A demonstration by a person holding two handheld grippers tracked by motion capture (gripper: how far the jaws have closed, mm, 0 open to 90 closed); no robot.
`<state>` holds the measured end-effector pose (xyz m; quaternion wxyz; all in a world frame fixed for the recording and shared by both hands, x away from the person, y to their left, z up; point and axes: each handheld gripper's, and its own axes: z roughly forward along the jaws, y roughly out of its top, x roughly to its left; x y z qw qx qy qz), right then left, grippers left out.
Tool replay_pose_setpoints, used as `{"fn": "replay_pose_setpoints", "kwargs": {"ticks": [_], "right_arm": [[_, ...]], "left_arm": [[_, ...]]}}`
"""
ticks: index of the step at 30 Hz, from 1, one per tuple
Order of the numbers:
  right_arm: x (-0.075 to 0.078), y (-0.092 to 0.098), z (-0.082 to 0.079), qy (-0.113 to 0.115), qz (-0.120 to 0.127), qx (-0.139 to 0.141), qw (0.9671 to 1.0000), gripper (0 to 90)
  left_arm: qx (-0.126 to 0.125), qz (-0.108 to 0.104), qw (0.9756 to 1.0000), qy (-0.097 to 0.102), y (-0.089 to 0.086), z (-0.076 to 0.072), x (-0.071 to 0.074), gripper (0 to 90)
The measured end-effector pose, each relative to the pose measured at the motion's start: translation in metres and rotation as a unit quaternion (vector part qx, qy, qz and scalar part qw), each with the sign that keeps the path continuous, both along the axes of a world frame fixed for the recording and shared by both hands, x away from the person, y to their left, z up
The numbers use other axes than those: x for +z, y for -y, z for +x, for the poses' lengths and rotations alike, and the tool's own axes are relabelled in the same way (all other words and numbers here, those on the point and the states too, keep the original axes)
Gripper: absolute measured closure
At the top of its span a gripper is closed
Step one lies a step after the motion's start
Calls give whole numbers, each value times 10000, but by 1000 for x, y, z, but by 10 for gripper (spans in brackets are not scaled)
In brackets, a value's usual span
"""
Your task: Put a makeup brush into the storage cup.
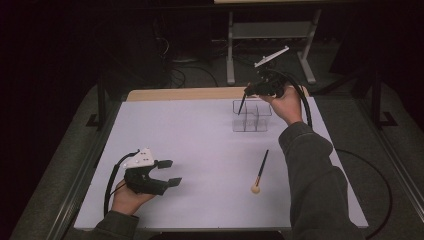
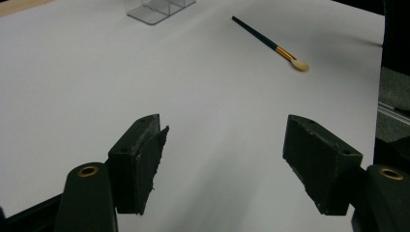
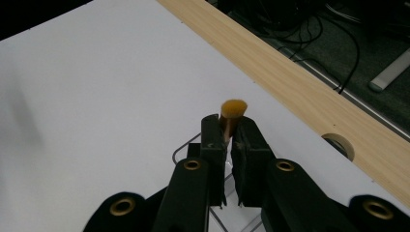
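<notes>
1. My right gripper (image 1: 248,93) clamps a makeup brush (image 1: 242,105), handle angled down into the clear organizer (image 1: 252,116) near the desk's far edge.
2. My left gripper (image 1: 169,172) rests with jaws apart, empty, near the front-left corner.
3. The second brush (image 1: 260,171) lies toward the front-right, long axis roughly front-to-back, nearer my right arm.

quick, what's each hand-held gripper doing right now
Left hand-held gripper: open, nothing between its jaws, above the white table.
Right hand-held gripper: shut on a dark-handled brush with tan bristles, over the clear plastic organiser.
</notes>
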<state>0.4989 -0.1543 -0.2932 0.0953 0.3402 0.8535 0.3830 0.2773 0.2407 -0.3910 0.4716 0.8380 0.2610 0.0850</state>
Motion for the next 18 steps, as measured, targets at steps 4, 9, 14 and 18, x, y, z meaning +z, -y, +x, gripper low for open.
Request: {"fn": "replay_pose_setpoints", "kwargs": {"ticks": [4,9,14,18], "right_arm": [[-3,-2,1,-27,6,-6,10000,834],[-9,-4,2,20,-43,20,10000,833],[-14,-4,2,-55,-39,-26,10000,833],[-16,-4,1,-63,-27,-42,10000,831]], "left_arm": [[-9,23,10000,40,-2,0,2,296],[10,-12,10000,14,-2,0,1,295],[27,-17,10000,-11,-1,0,0,283],[18,-3,10000,-27,0,0,0,282]]}}
